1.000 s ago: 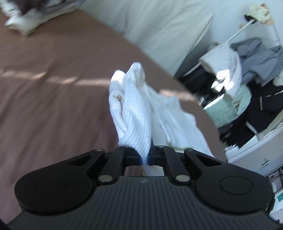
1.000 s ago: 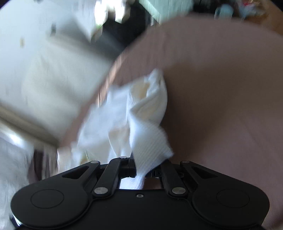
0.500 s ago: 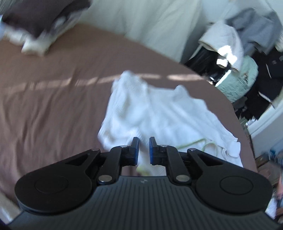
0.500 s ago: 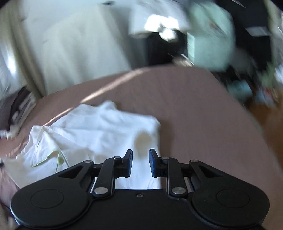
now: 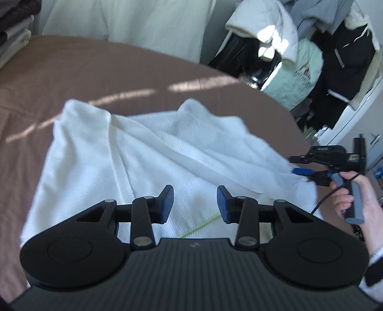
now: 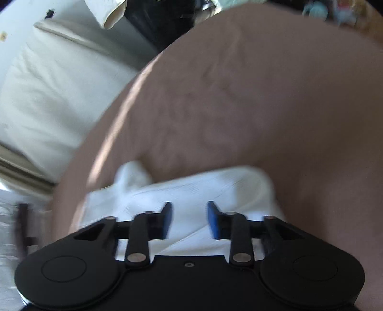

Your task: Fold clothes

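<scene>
A white knit garment (image 5: 153, 148) lies spread and rumpled on the brown bed (image 5: 71, 71). My left gripper (image 5: 195, 204) is open and empty, just above the garment's near edge. My right gripper (image 6: 189, 220) is open and empty over another part of the same garment (image 6: 191, 189). In the left wrist view the right gripper (image 5: 301, 165) shows at the garment's right edge, held by a hand (image 5: 359, 198). The right wrist view is blurred.
A pale pillow or duvet (image 5: 134, 21) lies at the head of the bed. Piled and hanging clothes (image 5: 311, 59) crowd the floor and rack to the right. Folded dark and grey clothes (image 5: 14, 26) sit at the far left. The bed's edge (image 6: 100, 134) curves to the left.
Both grippers have let go of the white garment, which has dropped and spread flat on the bed. Both sets of fingers have opened wider and moved low over the cloth.
</scene>
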